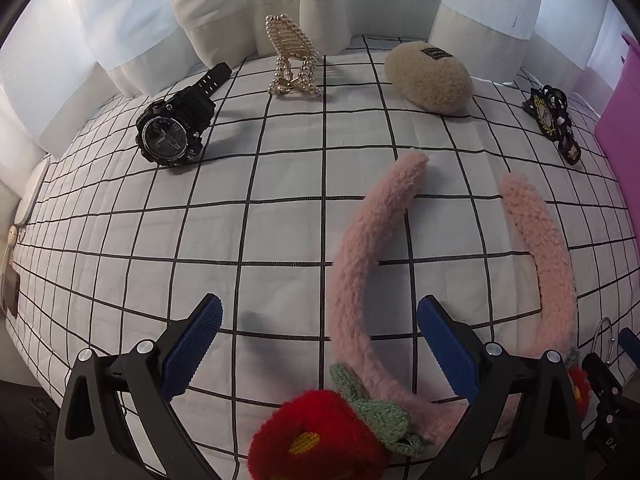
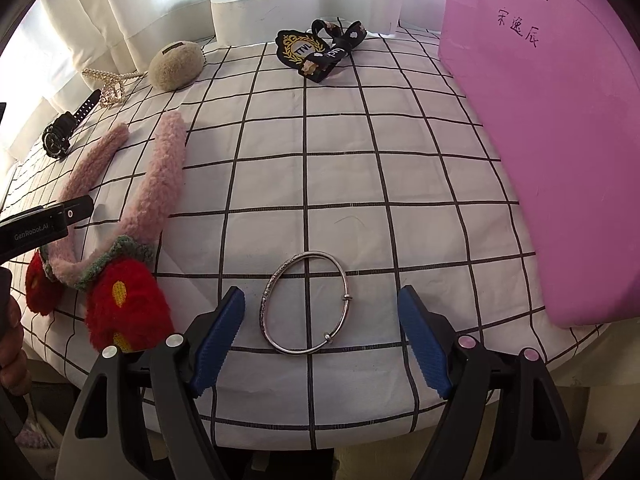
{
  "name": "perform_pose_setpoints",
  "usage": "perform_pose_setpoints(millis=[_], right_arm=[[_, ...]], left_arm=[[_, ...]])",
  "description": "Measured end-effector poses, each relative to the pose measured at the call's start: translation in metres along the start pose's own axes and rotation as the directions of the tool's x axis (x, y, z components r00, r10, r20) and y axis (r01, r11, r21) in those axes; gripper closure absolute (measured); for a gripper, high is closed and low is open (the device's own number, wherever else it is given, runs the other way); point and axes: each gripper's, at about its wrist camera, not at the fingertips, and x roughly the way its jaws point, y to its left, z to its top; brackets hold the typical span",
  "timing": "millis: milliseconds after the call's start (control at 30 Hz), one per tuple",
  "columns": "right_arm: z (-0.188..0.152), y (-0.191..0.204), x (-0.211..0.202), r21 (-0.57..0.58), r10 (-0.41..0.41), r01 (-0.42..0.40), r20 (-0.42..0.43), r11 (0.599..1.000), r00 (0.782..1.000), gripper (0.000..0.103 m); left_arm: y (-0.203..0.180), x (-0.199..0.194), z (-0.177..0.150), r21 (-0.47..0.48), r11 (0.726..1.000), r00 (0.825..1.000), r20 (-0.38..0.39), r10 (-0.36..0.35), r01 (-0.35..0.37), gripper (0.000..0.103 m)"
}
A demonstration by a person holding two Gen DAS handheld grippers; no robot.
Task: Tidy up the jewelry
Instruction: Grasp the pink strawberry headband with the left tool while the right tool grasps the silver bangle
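A fluffy pink headband (image 1: 360, 264) with red knitted strawberries (image 1: 320, 436) lies on the checked cloth (image 1: 248, 232); one of its arms passes between the blue pads of my left gripper (image 1: 320, 344), which stands open and does not press on it. In the right wrist view a silver bangle (image 2: 306, 302) lies flat on the cloth, between the spread fingertips of my right gripper (image 2: 322, 324), which is open with its pads clear of the metal. The same headband (image 2: 160, 184) lies to the left there.
At the back lie a black watch (image 1: 172, 132), a pearl claw clip (image 1: 292, 60), a beige fluffy clip (image 1: 430, 76) and a black patterned clip (image 1: 554, 124). A pink box (image 2: 560, 140) stands at the right. White curtains (image 1: 120, 32) close the far edge.
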Motion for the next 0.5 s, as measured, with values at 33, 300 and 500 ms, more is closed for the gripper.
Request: perform_pose_setpoints(millis=[33, 300, 500], right_arm=[[0.000, 0.001, 0.001, -0.003, 0.001, -0.001, -0.002, 1.000, 1.000, 0.022], [0.002, 0.004, 0.006, -0.009, -0.005, 0.005, -0.008, 1.000, 1.000, 0.009], [-0.001, 0.004, 0.005, -0.017, -0.004, 0.004, 0.023, 1.000, 1.000, 0.009]], left_arm=[[0.002, 0.000, -0.002, -0.011, 1.000, 1.000, 0.014, -0.008, 0.008, 0.005], [0.011, 0.004, -0.003, -0.062, 0.996, 0.998, 0.010, -0.069, 0.070, 0.005], [0.008, 0.003, -0.005, -0.055, 0.996, 0.997, 0.022, -0.068, 0.069, 0.005]])
